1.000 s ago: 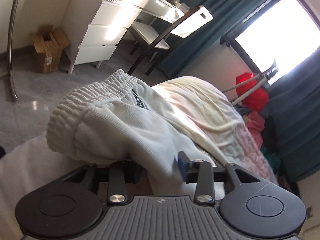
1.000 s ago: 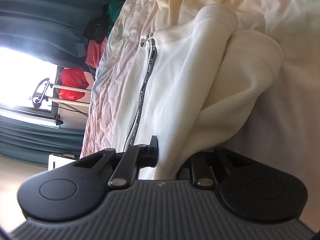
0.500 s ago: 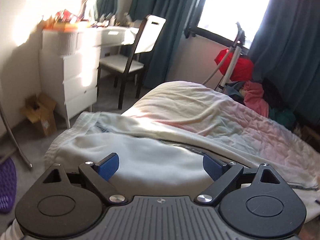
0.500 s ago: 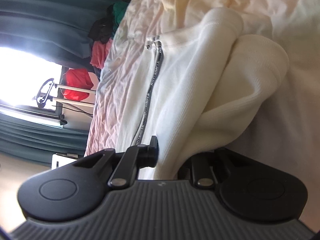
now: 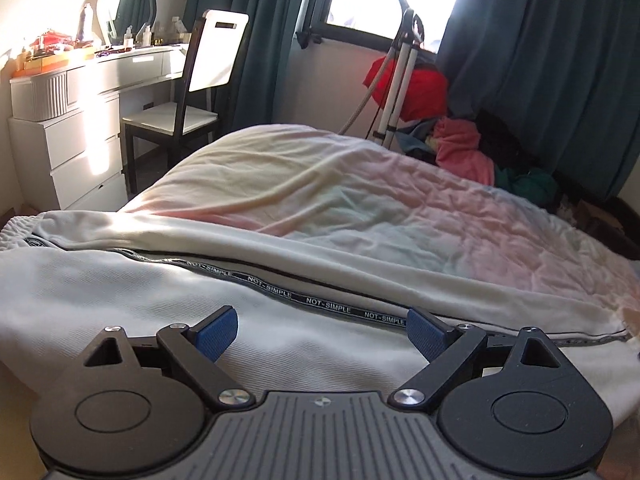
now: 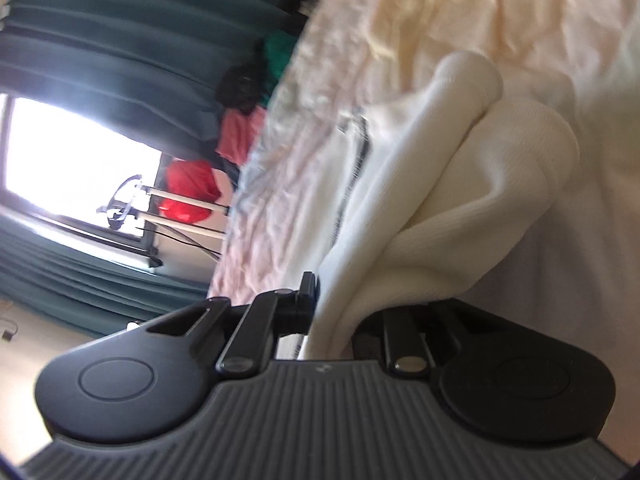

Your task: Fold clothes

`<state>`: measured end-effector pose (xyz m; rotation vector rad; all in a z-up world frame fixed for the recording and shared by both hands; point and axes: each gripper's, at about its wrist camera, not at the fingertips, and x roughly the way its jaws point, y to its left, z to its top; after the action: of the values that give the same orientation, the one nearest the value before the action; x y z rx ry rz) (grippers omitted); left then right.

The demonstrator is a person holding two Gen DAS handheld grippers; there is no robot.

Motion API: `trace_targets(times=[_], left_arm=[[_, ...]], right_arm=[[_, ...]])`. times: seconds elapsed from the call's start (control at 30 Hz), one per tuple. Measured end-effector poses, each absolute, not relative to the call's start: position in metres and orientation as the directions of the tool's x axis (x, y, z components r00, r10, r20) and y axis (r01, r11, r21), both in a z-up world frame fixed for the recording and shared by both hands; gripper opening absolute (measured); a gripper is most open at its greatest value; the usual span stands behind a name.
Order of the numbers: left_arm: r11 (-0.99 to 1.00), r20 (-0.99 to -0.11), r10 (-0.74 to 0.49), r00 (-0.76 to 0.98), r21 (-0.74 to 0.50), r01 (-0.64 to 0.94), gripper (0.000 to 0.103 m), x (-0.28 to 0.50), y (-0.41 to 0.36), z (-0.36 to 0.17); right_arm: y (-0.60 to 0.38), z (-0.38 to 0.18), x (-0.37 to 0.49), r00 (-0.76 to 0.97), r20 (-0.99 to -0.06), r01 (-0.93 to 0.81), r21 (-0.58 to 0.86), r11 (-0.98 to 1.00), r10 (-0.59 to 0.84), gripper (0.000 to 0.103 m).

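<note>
Three "NOT-SIMPLE" prints along white garment's tape [image 5: 320,303]

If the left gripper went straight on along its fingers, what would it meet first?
Probably the white garment spread on the bed: the open left gripper points down at it, near the lettered stripe. Depth is unclear.

White garment [image 5: 120,292] with a black stripe [image 5: 320,304] lettered in white. Bedspread [image 5: 360,200] pastel: cream, pink and pale blue, crinkled. Curtains [image 5: 540,60] dark teal. Chair [image 5: 192,92] dark-framed with white back and seat. Drawers [image 5: 72,136] white. Red bundle [image 5: 416,88] under the window; pink cloth [image 5: 460,148] and green cloth [image 5: 528,184] below it. Left gripper [image 5: 322,330] black, pads [image 5: 218,330] blue.
</note>
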<state>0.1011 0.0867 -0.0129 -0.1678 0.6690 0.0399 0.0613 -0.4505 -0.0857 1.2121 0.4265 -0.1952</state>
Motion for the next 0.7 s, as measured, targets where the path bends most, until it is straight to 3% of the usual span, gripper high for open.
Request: trace_targets(times=[0.23,0.3,0.37,0.53,0.7], left_arm=[[0.999,-0.602,-0.021,0.798,-0.039,-0.003,0.093,0.112,0.048,-0.023],[1.000,-0.604,-0.013,0.797,-0.003,0.014,0.093,0.115,0.038,-0.034],[0.999,-0.616,-0.017,0.788,0.012,0.031,0.093,0.117,0.033,-0.047],[0.998,-0.647,-0.033,0.762,0.021,0.061,0.093,0.116,0.026,-0.070],[0.994,-0.664,0.001,0.748,0.083,0.073,0.093,0.103,0.010,-0.056]], right_arm=[[-0.452,-0.096,0.065,0.886,-0.460,0.423,0.854,0.302,0.060,0.018],[-0.457,-0.108,0.064,0.883,-0.465,0.440,0.870,0.223,0.071,0.020],[-0.460,-0.117,0.064,0.875,-0.478,0.459,0.871,0.177,0.081,0.029],[-0.470,-0.133,0.067,0.890,-0.445,0.438,0.895,0.085,0.097,0.030],[-0.472,-0.124,0.079,0.883,-0.468,0.454,0.868,0.199,0.029,0.030]])
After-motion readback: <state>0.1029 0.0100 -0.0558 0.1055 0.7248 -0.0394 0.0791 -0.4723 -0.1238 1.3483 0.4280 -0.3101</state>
